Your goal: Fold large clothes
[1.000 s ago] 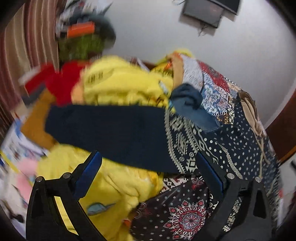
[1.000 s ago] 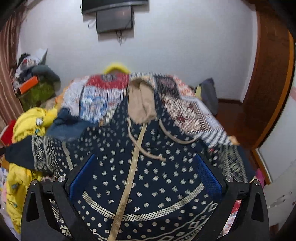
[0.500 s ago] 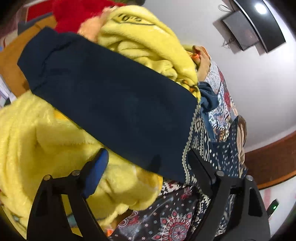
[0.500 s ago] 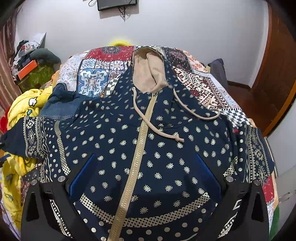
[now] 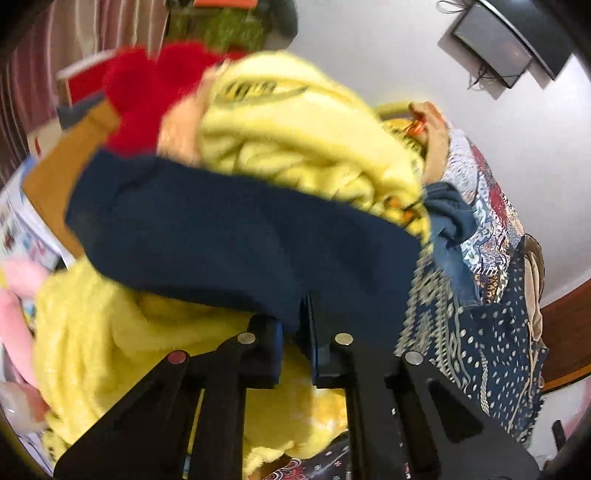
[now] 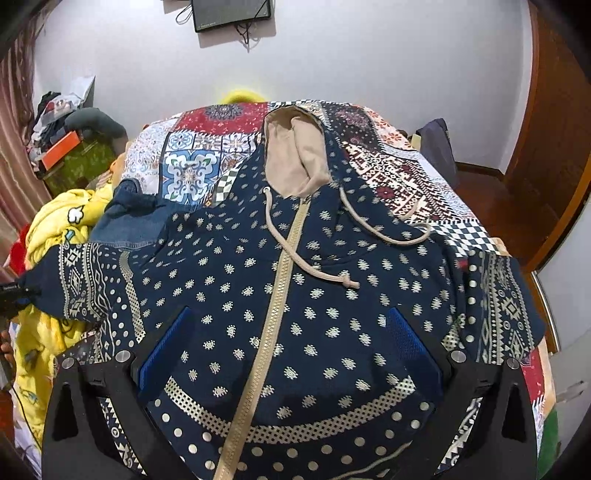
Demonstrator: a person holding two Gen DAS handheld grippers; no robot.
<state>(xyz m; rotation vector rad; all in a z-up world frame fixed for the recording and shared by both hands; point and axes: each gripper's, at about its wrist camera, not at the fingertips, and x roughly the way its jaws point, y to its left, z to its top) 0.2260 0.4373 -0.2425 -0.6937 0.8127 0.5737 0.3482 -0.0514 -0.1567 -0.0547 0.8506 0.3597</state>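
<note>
Navy hooded jacket [image 6: 295,280]: spread front-up on the bed, filling the centre of the right wrist view; pale dot print, beige zip down the middle, beige-lined hood [image 6: 295,155] toward the top of the frame, two drawcords trailing across the chest.

Plain navy sleeve end [image 5: 236,243]: crosses the middle of the left wrist view as a blurred dark band, draped over yellow fleece [image 5: 295,147].

Left claw [image 5: 297,332]: lower centre of its frame, jaws having just closed, pinched on the lower edge of the sleeve.

Right claw [image 6: 288,350]: jaws wide, hanging over the lower front of the jacket, holding nothing; whether the pads touch the cloth cannot be told.

Patchwork bedspread [image 6: 207,162]: under the jacket, upper centre.

Denim garment [image 6: 133,218]: left of the jacket's shoulder.

Wall screen [image 6: 232,13]: top edge.
</note>
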